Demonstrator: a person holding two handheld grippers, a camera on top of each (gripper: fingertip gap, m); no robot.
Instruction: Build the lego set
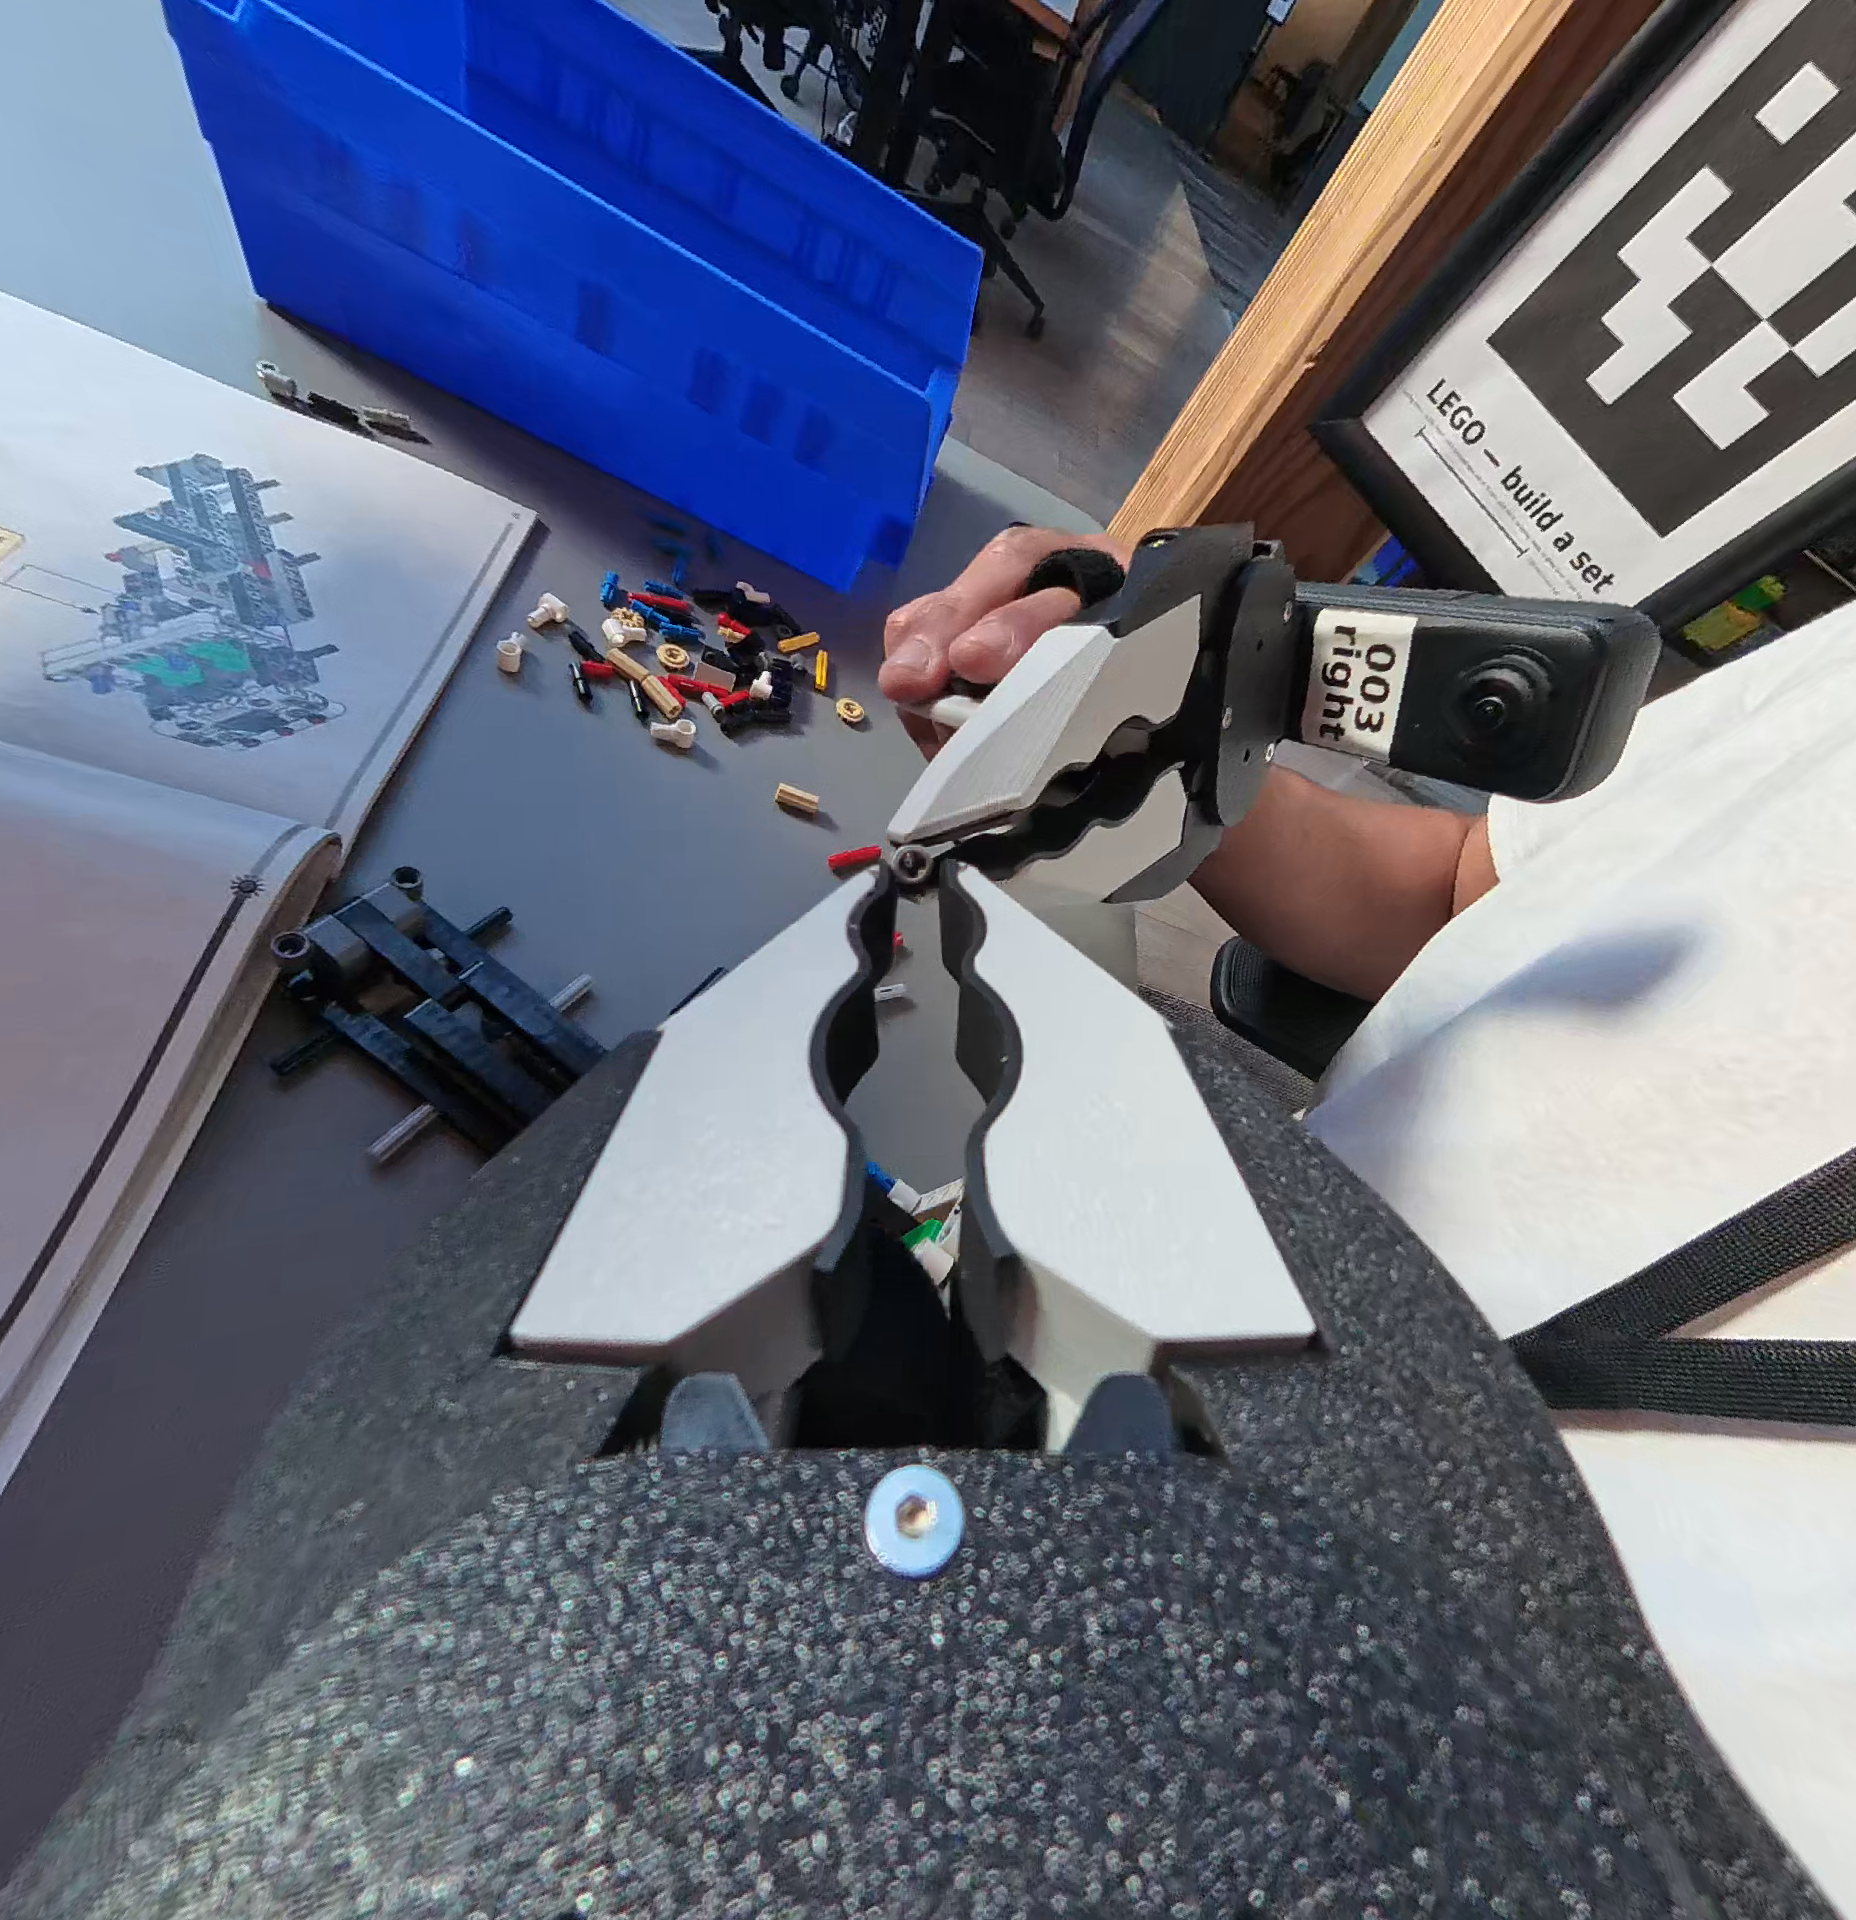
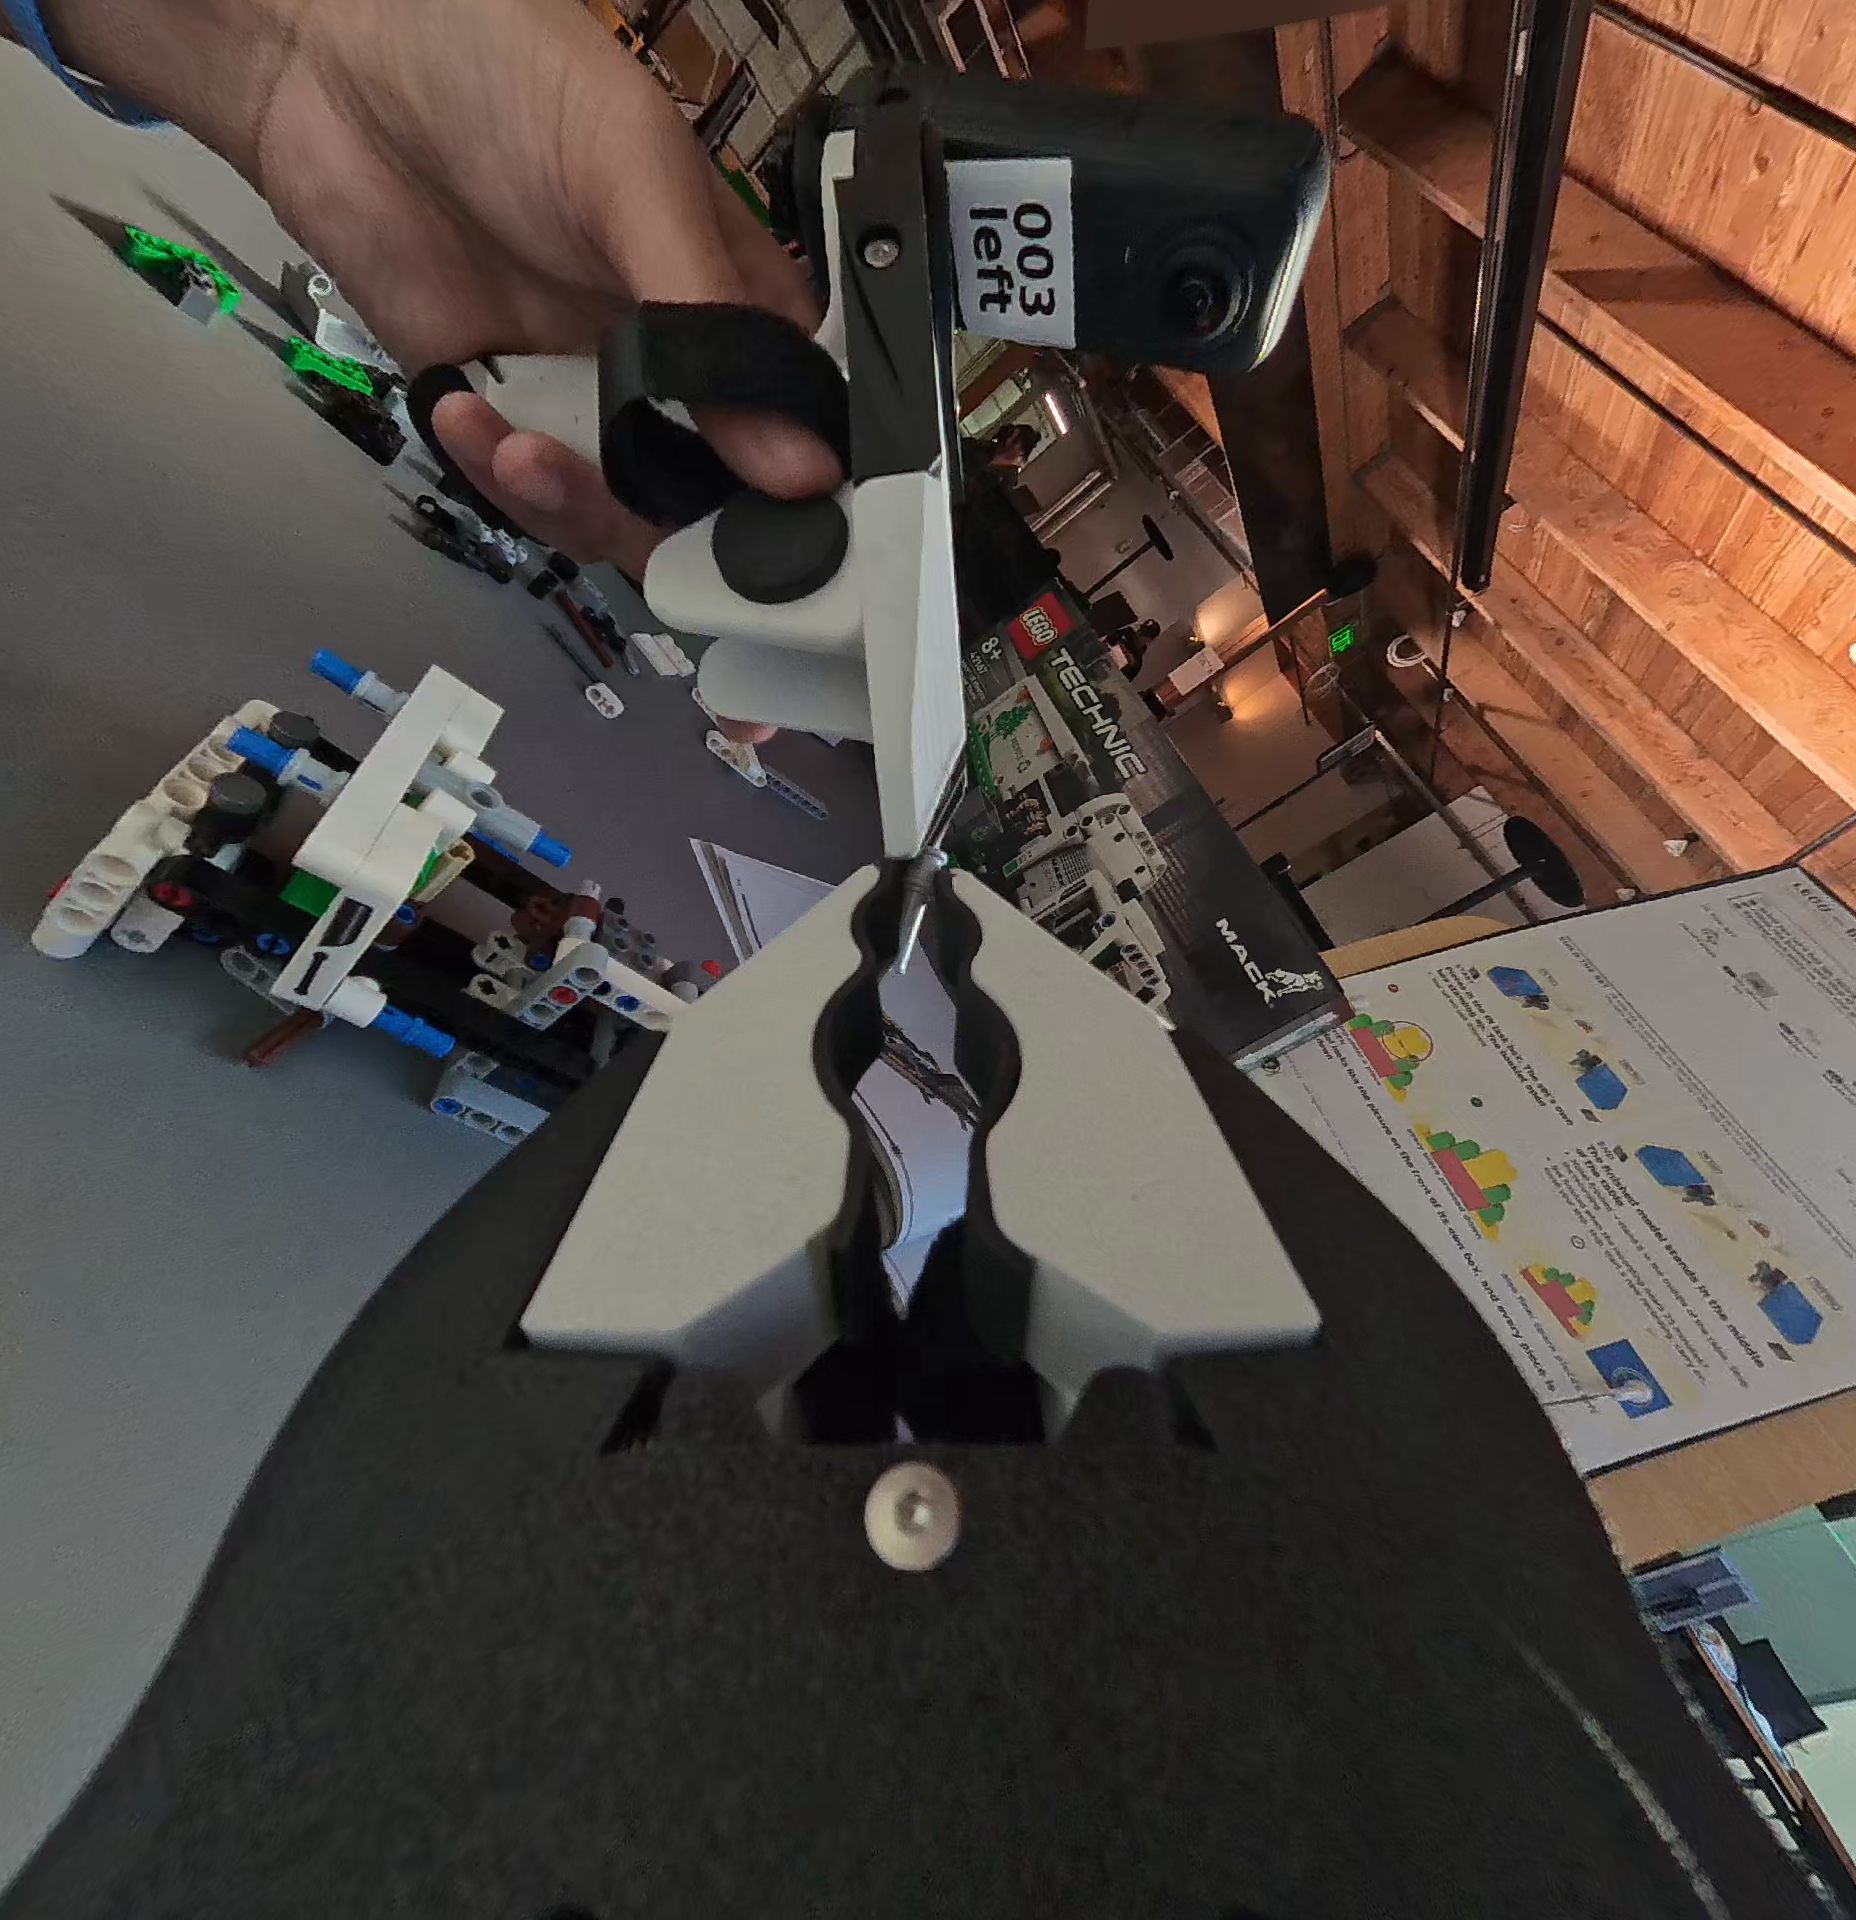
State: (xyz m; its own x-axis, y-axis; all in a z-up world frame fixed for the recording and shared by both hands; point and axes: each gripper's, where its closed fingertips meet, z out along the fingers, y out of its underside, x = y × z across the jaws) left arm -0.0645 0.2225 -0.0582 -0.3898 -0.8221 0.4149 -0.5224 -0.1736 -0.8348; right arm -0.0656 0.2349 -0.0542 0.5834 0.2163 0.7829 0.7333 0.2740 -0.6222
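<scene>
Both grippers meet tip to tip above the table (image 1: 612,831), the left gripper (image 1: 916,873) and right gripper (image 2: 916,878) each pinching 1 small grey pin (image 1: 911,862).

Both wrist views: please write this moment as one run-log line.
left hand-held gripper: shut on small grey piece | right hand-held gripper: shut on same piece | above table

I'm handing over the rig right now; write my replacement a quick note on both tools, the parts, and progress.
Left tool: tips nearly closed around a small dark grey round connector. Right tool: tips pinched at the same connector, held in the air between the two; whether it also grips is unclear.
Loose pile of small coloured pieces lies beside the blue plastic bin; open instruction booklet to its left.
Done: black beam frame by the booklet; white-and-black truck chassis on the table.
Left: fit the connector and carry on; most pieces are unused.
</scene>
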